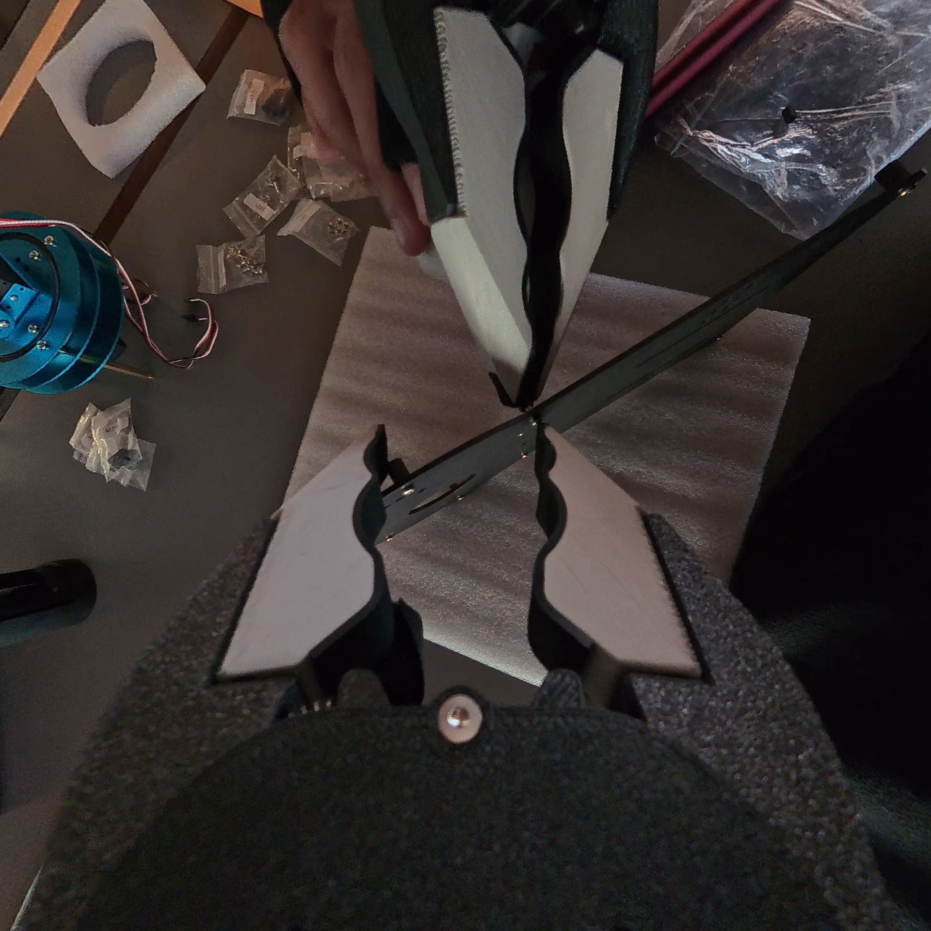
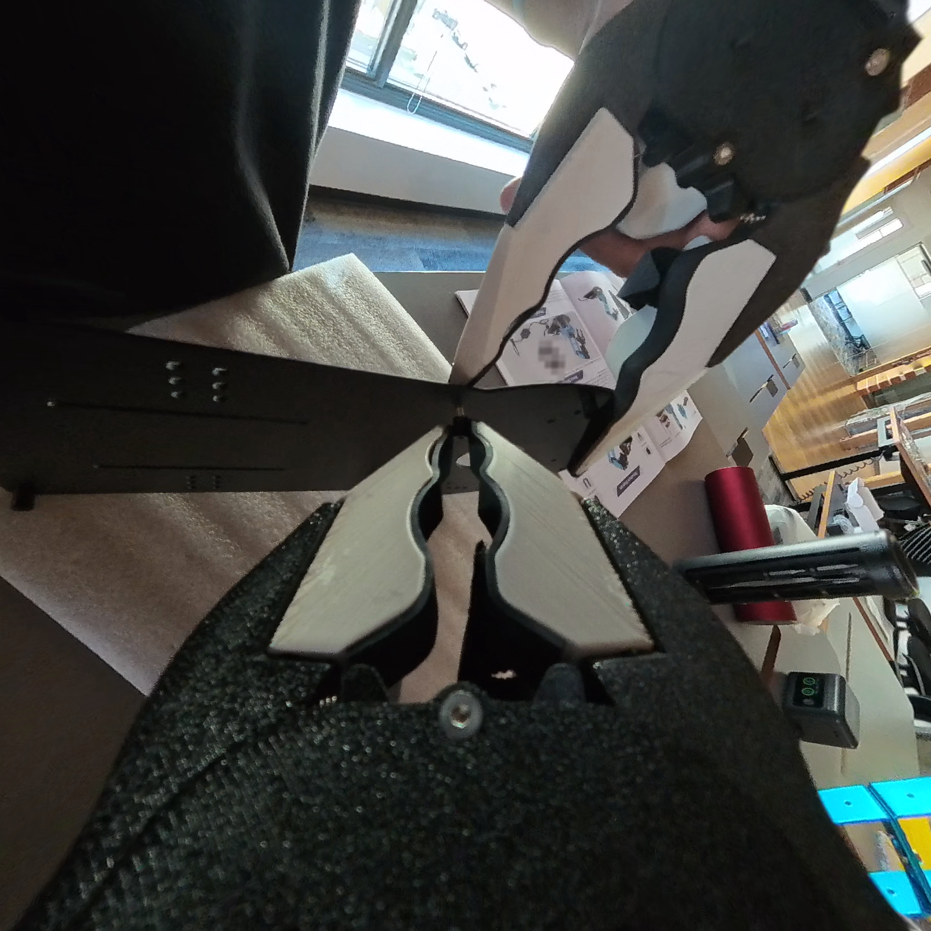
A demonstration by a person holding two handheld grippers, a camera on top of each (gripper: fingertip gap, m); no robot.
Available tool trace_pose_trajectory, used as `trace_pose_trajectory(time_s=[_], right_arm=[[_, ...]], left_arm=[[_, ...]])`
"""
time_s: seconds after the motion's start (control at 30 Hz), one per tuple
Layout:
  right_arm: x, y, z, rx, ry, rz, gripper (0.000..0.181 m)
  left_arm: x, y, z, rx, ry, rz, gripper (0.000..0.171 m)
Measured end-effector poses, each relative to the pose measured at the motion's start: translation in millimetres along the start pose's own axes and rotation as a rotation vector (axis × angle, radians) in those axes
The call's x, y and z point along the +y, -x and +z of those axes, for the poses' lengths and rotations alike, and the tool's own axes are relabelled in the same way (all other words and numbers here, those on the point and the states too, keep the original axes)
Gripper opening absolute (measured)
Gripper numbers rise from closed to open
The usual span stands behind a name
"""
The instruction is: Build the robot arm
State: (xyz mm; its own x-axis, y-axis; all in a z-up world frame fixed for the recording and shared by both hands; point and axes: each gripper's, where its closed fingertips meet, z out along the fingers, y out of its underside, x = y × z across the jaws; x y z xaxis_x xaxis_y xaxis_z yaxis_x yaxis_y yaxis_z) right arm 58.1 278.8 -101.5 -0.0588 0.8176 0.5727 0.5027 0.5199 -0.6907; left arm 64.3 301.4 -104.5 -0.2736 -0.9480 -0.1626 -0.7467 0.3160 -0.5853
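Dead centre of the left wrist view, the left gripper [image 1: 461, 443] stands wide apart around a long black metal bar [image 1: 655, 352], one finger at the bar's near end, the other finger's tip touching or just beside its edge; it brackets the bar and does not clamp it. The bar runs on a diagonal, from its near end low and left of centre up to the upper right of the frame, so its long axis cuts across the line of the fingers instead of following it. From the top of the frame the right gripper [image 1: 516, 398] comes down, nearly closed to a point and pinching something tiny right at the bar's upper edge; what it pinches is too small to name. Switch to the right wrist view: the right gripper [image 2: 459, 428] narrows to a slim gap at the bar's [image 2: 226, 408] edge in mid-frame, and the left gripper [image 2: 514, 423] reaches in from the upper right, straddling the bar's end. Both tips meet at one spot, neither clearly nearer. Underneath lies a pale foam sheet [image 1: 655, 493] on a dark grey table [image 1: 226, 453]. To the left: small clear parts bags [image 1: 282, 206], a blue round metal assembly [image 1: 55, 302] with red-and-white wires, a white foam square with a hole [image 1: 121, 85]. Room is tight at the meeting point.
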Motion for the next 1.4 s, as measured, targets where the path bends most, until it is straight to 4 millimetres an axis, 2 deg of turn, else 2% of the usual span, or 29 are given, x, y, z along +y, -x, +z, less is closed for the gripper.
trace_pose_trajectory(time_s=[0.37,0.53,0.77,0.93,1.07,1.13,1.2,1.33,1.4], right_arm=[[0,0,2,-0.031,0.015,-0.047,0.005],[0,0,1,-0.131,-0.013,0.047,0.005],[0,2,0,-0.425,-0.11,0.471,0.004],[0,4,1,-0.71,-0.075,0.969,0.004],[-2,7,1,-0.799,-0.111,1.205,0.004],[-10,7,-4,-0.899,-0.157,1.346,0.004],[-10,2,-4,-0.907,-0.182,1.438,0.004],[3,8,-8,-0.794,-0.113,1.294,0.004],[8,-3,-10,-0.646,-0.155,1.178,0.005]], left_arm=[[-1,1,0,0.0,-0.008,-0.005,0.059],[-1,1,1,-0.001,-0.01,-0.001,0.06],[-2,1,1,0.002,-0.009,0.001,0.06],[-2,1,0,0.013,-0.013,-0.006,0.06],[-1,0,0,0.009,-0.016,-0.005,0.06],[-1,1,0,-0.003,-0.011,0.01,0.059],[0,1,0,-0.003,-0.006,0.017,0.058],[0,1,0,0.002,-0.011,0.02,0.057],[0,1,0,0.0,-0.015,0.021,0.057]])
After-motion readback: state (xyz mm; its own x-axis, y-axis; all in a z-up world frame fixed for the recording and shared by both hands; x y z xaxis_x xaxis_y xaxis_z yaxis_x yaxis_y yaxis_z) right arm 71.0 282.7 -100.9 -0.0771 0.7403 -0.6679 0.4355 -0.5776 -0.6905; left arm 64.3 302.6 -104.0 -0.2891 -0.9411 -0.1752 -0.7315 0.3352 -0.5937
